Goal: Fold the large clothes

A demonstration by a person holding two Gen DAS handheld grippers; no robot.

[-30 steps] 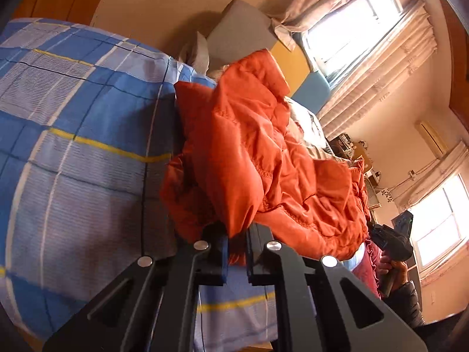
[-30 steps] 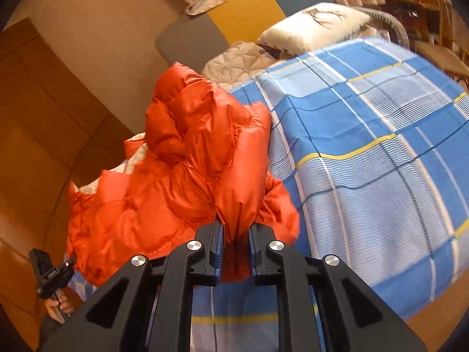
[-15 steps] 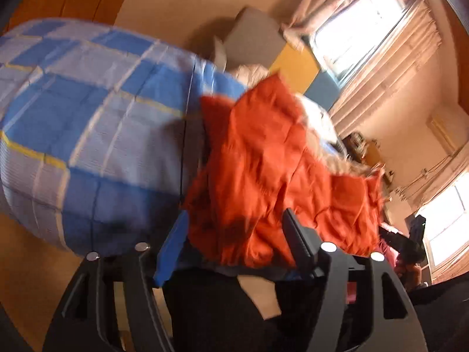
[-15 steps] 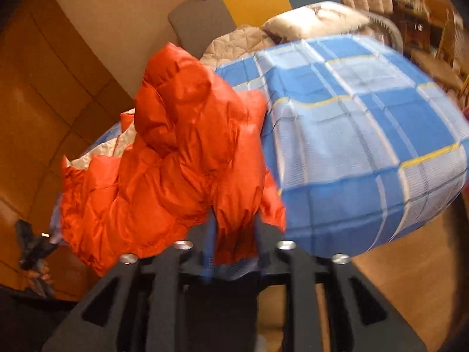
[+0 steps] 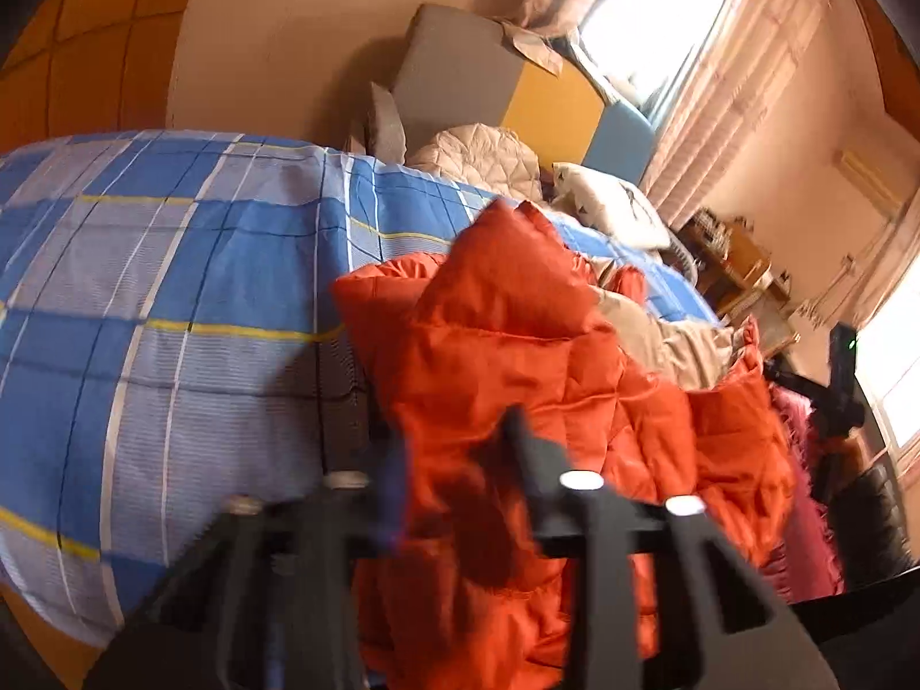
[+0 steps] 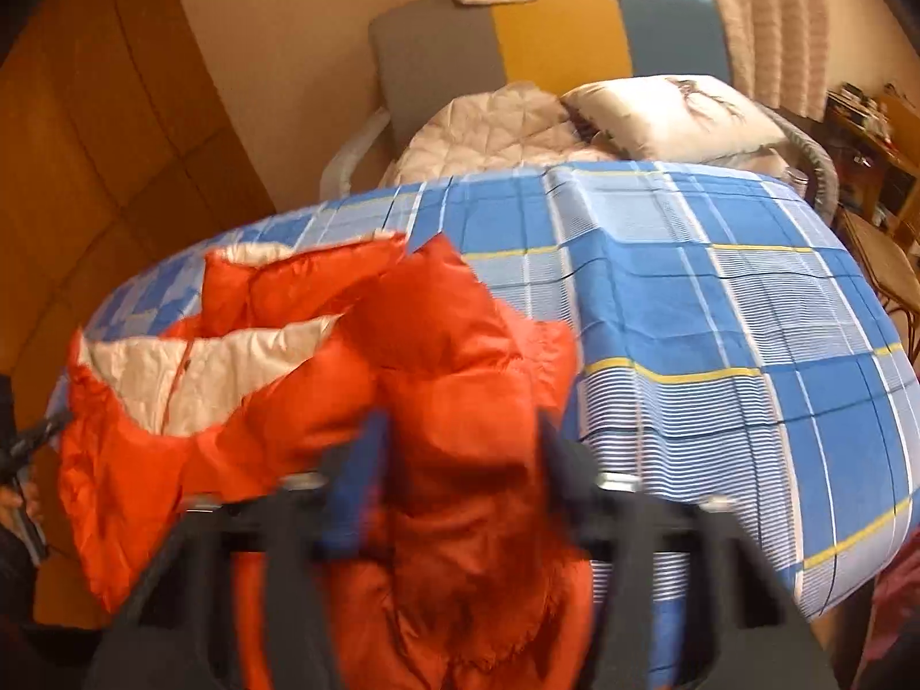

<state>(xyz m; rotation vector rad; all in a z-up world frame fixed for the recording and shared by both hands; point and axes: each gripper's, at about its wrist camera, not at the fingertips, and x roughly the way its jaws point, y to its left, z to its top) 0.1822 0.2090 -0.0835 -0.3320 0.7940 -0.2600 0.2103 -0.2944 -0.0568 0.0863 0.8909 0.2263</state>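
Observation:
An orange puffer jacket (image 5: 517,356) with a pale lining (image 6: 195,368) lies bunched at the near edge of the bed and hangs over it. In the left wrist view my left gripper (image 5: 454,437) has its jaws apart, with jacket fabric lying loosely between them. In the right wrist view my right gripper (image 6: 460,448) is also spread wide, with the orange jacket (image 6: 448,379) draped between its fingers. Both views are motion-blurred. The right gripper also shows far right in the left wrist view (image 5: 842,385).
The bed carries a blue plaid sheet (image 5: 172,287) (image 6: 719,316). A beige quilt (image 6: 489,132) and a white pillow (image 6: 673,109) lie by the grey, yellow and blue headboard (image 6: 552,40). A wooden desk (image 5: 736,264) stands by the window curtains.
Both grippers were shut on jacket fabric a second ago; both have opened. The jacket has dropped lower onto the bed edge, showing its pale lining. Both cameras have pulled back.

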